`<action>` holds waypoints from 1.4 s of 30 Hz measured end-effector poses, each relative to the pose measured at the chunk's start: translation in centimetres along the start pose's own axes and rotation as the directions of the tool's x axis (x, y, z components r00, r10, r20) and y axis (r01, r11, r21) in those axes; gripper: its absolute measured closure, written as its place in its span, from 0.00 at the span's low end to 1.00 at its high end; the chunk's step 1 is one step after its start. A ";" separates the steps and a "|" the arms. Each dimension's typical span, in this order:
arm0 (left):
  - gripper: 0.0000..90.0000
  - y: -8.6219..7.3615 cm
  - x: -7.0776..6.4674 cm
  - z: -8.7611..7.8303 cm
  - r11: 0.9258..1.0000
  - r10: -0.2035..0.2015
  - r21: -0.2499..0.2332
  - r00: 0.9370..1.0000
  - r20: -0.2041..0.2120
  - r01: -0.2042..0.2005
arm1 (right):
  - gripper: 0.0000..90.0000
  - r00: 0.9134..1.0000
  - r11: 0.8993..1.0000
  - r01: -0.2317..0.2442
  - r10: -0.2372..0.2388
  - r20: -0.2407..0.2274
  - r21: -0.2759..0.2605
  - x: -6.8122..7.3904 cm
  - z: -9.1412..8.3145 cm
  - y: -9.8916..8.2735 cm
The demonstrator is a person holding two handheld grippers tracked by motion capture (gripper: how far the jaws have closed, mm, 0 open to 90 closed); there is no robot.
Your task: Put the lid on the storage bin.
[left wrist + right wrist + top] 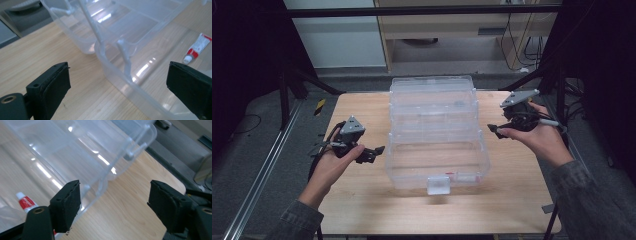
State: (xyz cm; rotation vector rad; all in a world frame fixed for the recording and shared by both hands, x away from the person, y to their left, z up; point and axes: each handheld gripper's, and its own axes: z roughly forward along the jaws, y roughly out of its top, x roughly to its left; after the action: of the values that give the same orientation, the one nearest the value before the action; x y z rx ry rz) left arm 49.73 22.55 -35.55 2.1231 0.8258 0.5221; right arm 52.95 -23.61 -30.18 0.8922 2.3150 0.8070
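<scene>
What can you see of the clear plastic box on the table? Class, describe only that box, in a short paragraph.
The clear plastic box stands open at the middle of the wooden table, its lid laid back flat behind the tray. It looks like thin see-through plastic with ribs and a white latch at the near edge. A small red and white tube lies in the tray. The left gripper and right gripper hover beside it, apart from it.

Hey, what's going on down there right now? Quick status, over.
Both grippers open, left gripper and right gripper flanking the clear box. Box open; small red-and-white tube inside. Nothing in the way.
</scene>
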 end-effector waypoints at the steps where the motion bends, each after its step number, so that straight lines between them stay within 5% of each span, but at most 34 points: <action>1: 0.05 0.1 -0.5 -0.1 1.000 0.015 -0.004 1.000 0.011 -0.015 | 0.32 1.000 1.000 0.004 -0.004 -0.016 -0.009 0.0 0.0 0.3; 7: 0.04 1.2 -2.5 -0.2 0.996 0.092 0.008 0.993 0.076 -0.093 | 0.48 0.993 0.995 0.069 -0.075 -0.089 -0.069 0.7 0.0 2.7; 10: 0.04 1.9 -3.1 0.1 0.991 0.131 0.010 0.984 0.124 -0.133 | 0.57 0.986 0.991 0.117 -0.123 -0.110 -0.062 0.9 0.4 3.9; 19: 0.04 2.9 -4.6 2.7 0.967 0.217 0.071 0.940 0.263 -0.243 | 0.70 0.955 0.966 0.259 -0.257 -0.151 -0.003 0.6 3.2 7.8; 25: 0.05 3.2 -4.7 3.5 0.958 0.237 0.080 0.920 0.311 -0.274 | 0.71 0.934 0.949 0.315 -0.305 -0.188 0.028 0.4 5.1 9.0; 28: 0.06 3.1 -4.8 3.6 0.948 0.256 0.098 0.908 0.330 -0.303 | 0.69 0.914 0.930 0.365 -0.347 -0.209 0.052 0.6 5.8 9.3; 31: 0.06 2.9 -4.9 3.8 0.940 0.266 0.115 0.901 0.343 -0.321 | 0.68 0.906 0.915 0.394 -0.371 -0.205 0.086 0.6 6.5 9.4; 34: 0.05 2.9 -5.0 3.7 0.939 0.272 0.112 0.903 0.331 -0.324 | 0.68 0.895 0.905 0.414 -0.388 -0.220 0.092 0.3 7.1 9.6; 36: 0.05 2.9 -5.0 3.6 0.937 0.277 0.107 0.895 0.351 -0.332 | 0.70 0.885 0.893 0.436 -0.403 -0.233 0.112 0.2 7.6 9.8; 42: 0.09 2.6 -5.5 3.8 0.926 0.285 0.129 0.883 0.374 -0.354 | 0.72 0.860 0.860 0.481 -0.428 -0.277 0.167 0.1 8.7 10.0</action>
State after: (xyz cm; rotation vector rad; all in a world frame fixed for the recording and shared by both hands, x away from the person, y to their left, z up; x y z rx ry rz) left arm 49.14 15.42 -36.33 2.4573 0.3317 0.2201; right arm 62.55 -14.59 -29.32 0.3062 2.7137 0.4565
